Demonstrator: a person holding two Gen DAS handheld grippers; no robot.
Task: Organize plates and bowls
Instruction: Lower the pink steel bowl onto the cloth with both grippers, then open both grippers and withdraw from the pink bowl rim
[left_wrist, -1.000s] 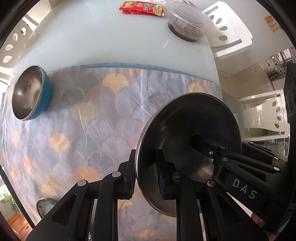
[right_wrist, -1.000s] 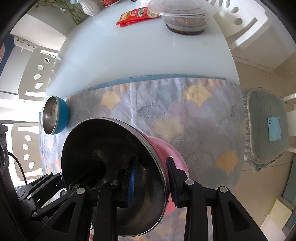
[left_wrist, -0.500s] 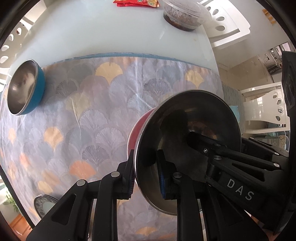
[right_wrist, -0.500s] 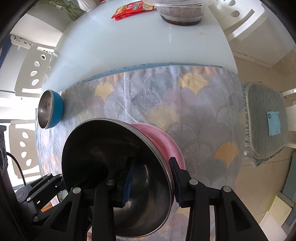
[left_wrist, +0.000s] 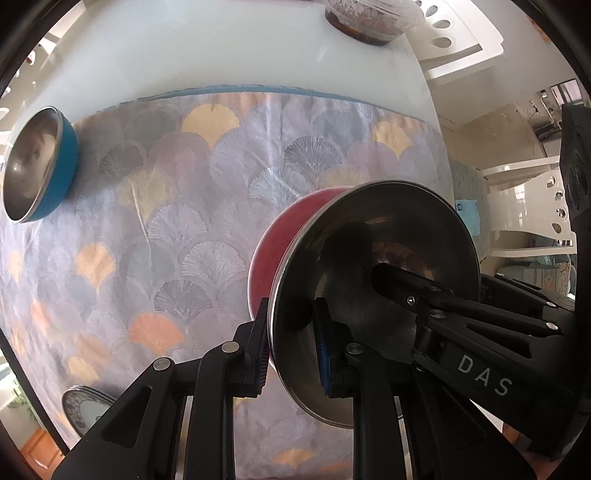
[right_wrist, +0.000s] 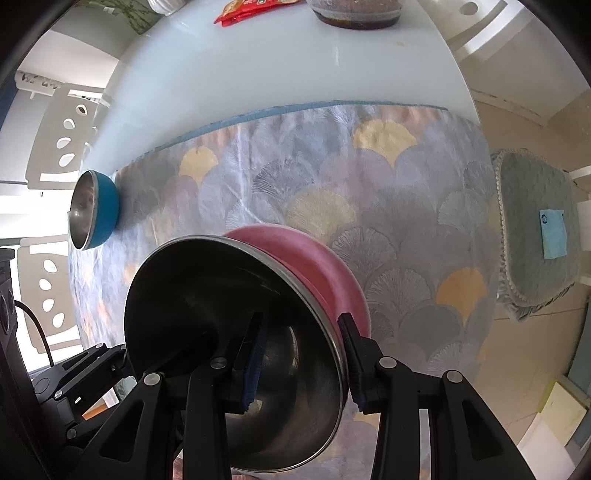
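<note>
A pink bowl (left_wrist: 275, 240) with a steel inside (right_wrist: 207, 295) hangs low over the fan-patterned cloth (left_wrist: 184, 221); whether it rests on the cloth I cannot tell. My left gripper (left_wrist: 291, 354) is shut on its near rim, one pad inside and one outside. My right gripper (right_wrist: 303, 363) straddles the opposite rim. Its jaws stand a little wider than the wall, and the inner pad (right_wrist: 253, 363) is off the steel. A blue bowl (left_wrist: 62, 166) with a steel inside sits on the cloth's far left (right_wrist: 105, 210).
A patterned plate (left_wrist: 85, 406) lies at the cloth's near left edge. At the far end of the white table (right_wrist: 258, 66) are a lidded food container (right_wrist: 354, 14) and a red packet (right_wrist: 251, 5). White chairs ring the table; a cushioned seat (right_wrist: 535, 229) stands right.
Both grippers have sunk with the pink bowl towards the cloth, and its pink outside has come into view. The right gripper's jaws have spread slightly off the rim.
</note>
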